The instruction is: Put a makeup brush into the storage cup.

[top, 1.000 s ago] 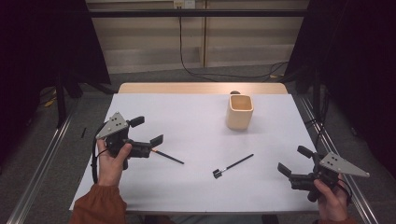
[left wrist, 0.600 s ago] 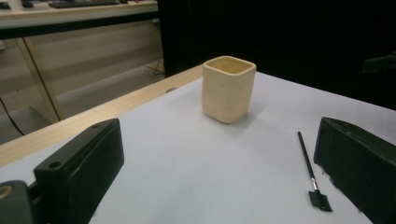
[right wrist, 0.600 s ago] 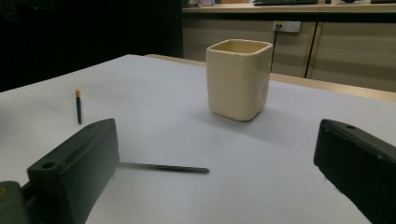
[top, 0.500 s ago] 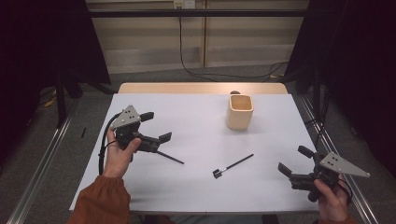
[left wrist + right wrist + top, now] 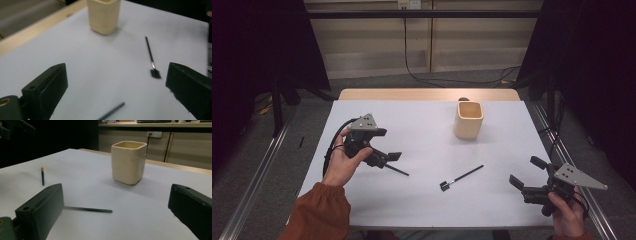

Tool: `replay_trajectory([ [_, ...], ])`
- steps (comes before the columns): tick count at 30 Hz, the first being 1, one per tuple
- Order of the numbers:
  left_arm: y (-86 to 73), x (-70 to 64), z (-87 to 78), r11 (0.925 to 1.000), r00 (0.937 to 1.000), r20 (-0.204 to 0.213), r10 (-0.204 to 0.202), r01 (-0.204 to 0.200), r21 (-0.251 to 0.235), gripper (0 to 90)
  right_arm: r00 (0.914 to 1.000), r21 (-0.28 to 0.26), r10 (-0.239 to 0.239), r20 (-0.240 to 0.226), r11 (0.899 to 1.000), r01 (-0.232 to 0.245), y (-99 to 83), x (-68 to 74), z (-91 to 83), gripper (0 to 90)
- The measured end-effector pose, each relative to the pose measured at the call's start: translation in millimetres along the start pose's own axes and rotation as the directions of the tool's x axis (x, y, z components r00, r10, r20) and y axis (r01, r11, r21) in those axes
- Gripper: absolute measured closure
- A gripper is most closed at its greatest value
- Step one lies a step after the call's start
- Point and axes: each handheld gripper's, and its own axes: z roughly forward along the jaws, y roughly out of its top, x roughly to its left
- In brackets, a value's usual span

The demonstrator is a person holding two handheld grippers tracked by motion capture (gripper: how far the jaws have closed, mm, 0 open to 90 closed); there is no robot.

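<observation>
We judge the step in hand to be a pick-up of the dark pencil (image 5: 396, 170) that lies flat on the white tabletop (image 5: 427, 120), just under and beside our left gripper (image 5: 387, 145), whose fingers (image 5: 47, 87) stand wide open with nothing between them. In the left gripper view its end (image 5: 112, 110) peeks in low between the jaws, so we are nearly over it but not yet around it. To do this well we would turn the wrist until the jaws stand across the shaft rather than along it, come down until the tips almost touch the sheet, and close near the middle so that it does not swing. The small brush (image 5: 462, 177) lies apart toward the centre, and the cream cup (image 5: 469, 120) stands upright farther back, a likely place to drop things. Our right gripper (image 5: 529, 177) rests at the near right edge, its fingers (image 5: 40, 207) also spread and empty; it can wait there.
</observation>
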Motion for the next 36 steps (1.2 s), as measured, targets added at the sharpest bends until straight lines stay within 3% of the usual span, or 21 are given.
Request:
replay_trajectory([
  [1, 0.0, 0.0, 0.0, 1.0, 1.0, 0.0, 0.0, 0.0, 0.0, 4.4, 1.0, 0.001, 0.0, -0.001, 1.0, 0.0, 0.0, -0.1, 0.1, 0.0],
  [2, 1.0, -1.7, 3.6, 0.9984, 0.9994, -0.012, 0.032, -0.031, 0.047, 4.5, 1.0, 0.001, 0.002, -0.003, 1.0, -0.002, 0.0, -0.3, 0.2, 0.0],
  [5, 0.4, -2.7, 7.2, 0.9949, 0.9986, -0.011, 0.051, -0.05, 0.087, 4.4, 1.0, 0.003, 0.002, -0.005, 1.0, -0.002, -0.1, -0.3, 0.3, 0.0],
  [11, -3.7, -1.6, 16.1, 0.9775, 0.9967, -0.023, 0.078, -0.071, 0.199, 4.2, 1.0, 0.007, 0.006, -0.006, 1.0, -0.006, -0.2, 0.0, 0.6, 0.0],
  [12, -4.3, -0.4, 18.2, 0.9704, 0.9977, -0.013, 0.067, -0.062, 0.234, 4.4, 1.0, 0.008, 0.006, -0.006, 1.0, -0.006, -0.2, 0.0, 0.6, 0.0],
  [13, -4.3, -0.4, 18.2, 0.9704, 0.9977, -0.013, 0.067, -0.062, 0.234, 4.3, 1.0, 0.009, 0.005, -0.005, 1.0, -0.005, -0.2, -0.1, 0.8, 0.0],
  [14, -5.9, 1.0, 19.9, 0.962, 0.9966, -0.012, 0.081, -0.075, 0.263, 4.2, 1.0, 0.01, 0.002, -0.005, 1.0, -0.002, -0.4, -0.1, 0.9, 0.0],
  [15, -5.9, 1.0, 19.9, 0.962, 0.9966, -0.012, 0.081, -0.075, 0.263, 4.2, 1.0, 0.01, 0.007, -0.004, 1.0, -0.007, -0.3, 0.3, 1.1, 0.0],
  [17, -8.0, 3.0, 22.0, 0.9552, 0.997, -0.02, 0.075, -0.066, 0.289, 3.9, 1.0, 0.011, 0.001, -0.008, 1.0, -0.001, -0.3, 0.1, 1.2, 0.0],
  [18, -10.2, 4.7, 23.6, 0.9452, 0.9957, -0.016, 0.091, -0.082, 0.316, 4.0, 1.0, 0.009, -0.003, -0.008, 1.0, 0.003, -0.2, 0.0, 1.2, 0.0],
  [19, -11.0, 5.1, 24.5, 0.94, 0.9945, -0.013, 0.103, -0.093, 0.328, 4.1, 0.9999, 0.01, -0.004, -0.009, 1.0, 0.004, -0.3, -0.2, 1.3, 0.0],
  [20, -11.0, 5.1, 24.5, 0.94, 0.9945, -0.013, 0.103, -0.093, 0.328, 4.2, 1.0, 0.009, 0.002, -0.008, 1.0, -0.002, -0.2, 0.2, 1.6, 0.0],
  [23, -12.5, 3.3, 26.5, 0.9271, 0.9934, 0.015, 0.113, -0.111, 0.358, 4.6, 1.0, 0.011, 0.001, -0.009, 1.0, 0.0, -0.2, 0.1, 1.9, 0.0],
  [24, -13.3, 1.9, 27.5, 0.9163, 0.9913, 0.03, 0.128, -0.13, 0.379, 4.5, 1.0, 0.011, 0.0, -0.01, 1.0, 0.0, -0.2, 0.4, 2.0, 0.0],
  [25, -13.3, 1.9, 27.5, 0.9163, 0.9913, 0.03, 0.128, -0.13, 0.379, 4.4, 1.0, 0.011, 0.0, -0.01, 1.0, 0.0, -0.2, 0.4, 2.0, 0.0],
  [26, -13.7, 2.2, 28.4, 0.9065, 0.9897, 0.044, 0.137, -0.143, 0.397, 4.6, 0.9999, 0.011, 0.0, -0.011, 1.0, 0.0, -0.1, 0.4, 2.0, 0.0],
  [28, -15.1, 1.0, 30.6, 0.8971, 0.9887, 0.052, 0.14, -0.149, 0.416, 4.6, 0.9999, 0.013, -0.005, -0.011, 1.0, 0.005, -0.3, 0.0, 2.0, 0.0],
  [32, -16.2, 1.2, 32.9, 0.8948, 0.9885, 0.062, 0.138, -0.151, 0.42, 4.2, 0.9999, 0.011, 0.0, -0.01, 1.0, 0.0, -0.2, 0.4, 1.9, 0.0],
  [36, -18.2, 2.7, 34.8, 0.886, 0.9856, 0.091, 0.143, -0.168, 0.432, 4.1, 0.9999, 0.013, -0.005, -0.011, 1.0, 0.005, -0.4, 0.0, 1.9, 0.0],
])
